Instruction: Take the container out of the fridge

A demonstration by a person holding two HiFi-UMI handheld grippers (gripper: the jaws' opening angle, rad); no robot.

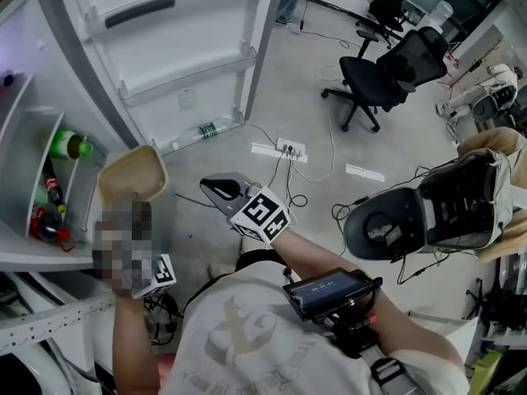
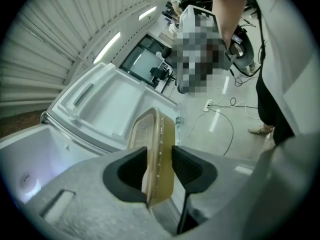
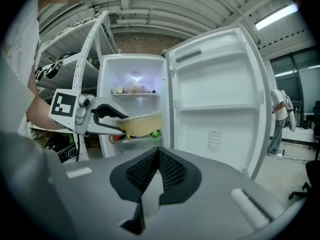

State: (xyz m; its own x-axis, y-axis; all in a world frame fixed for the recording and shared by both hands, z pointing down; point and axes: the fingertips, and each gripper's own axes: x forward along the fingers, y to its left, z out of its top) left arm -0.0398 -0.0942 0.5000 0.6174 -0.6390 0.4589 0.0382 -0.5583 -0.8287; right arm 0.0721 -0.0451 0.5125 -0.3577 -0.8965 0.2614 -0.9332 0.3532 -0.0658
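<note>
The container (image 1: 132, 174) is a shallow beige tub, held out in front of the open fridge (image 1: 33, 138). My left gripper (image 1: 123, 208) is shut on its rim. In the left gripper view the tub (image 2: 157, 129) stands on edge between the two pads of that gripper (image 2: 160, 156), which press on it. The right gripper view shows the tub (image 3: 142, 125) level, just outside the lit fridge compartment (image 3: 132, 91). My right gripper (image 1: 217, 189) hovers to the right of the tub, shut and empty, and in its own view the right gripper (image 3: 156, 156) has its pads touching.
The fridge door (image 1: 181, 48) swings wide open, with a bottle (image 1: 210, 128) in its bottom shelf. A green bottle (image 1: 70, 145) and red-capped bottles (image 1: 49, 212) lie inside the fridge. A power strip (image 1: 288, 148) with cables and an office chair (image 1: 387, 72) stand on the floor. A metal rack (image 3: 75, 59) flanks the fridge.
</note>
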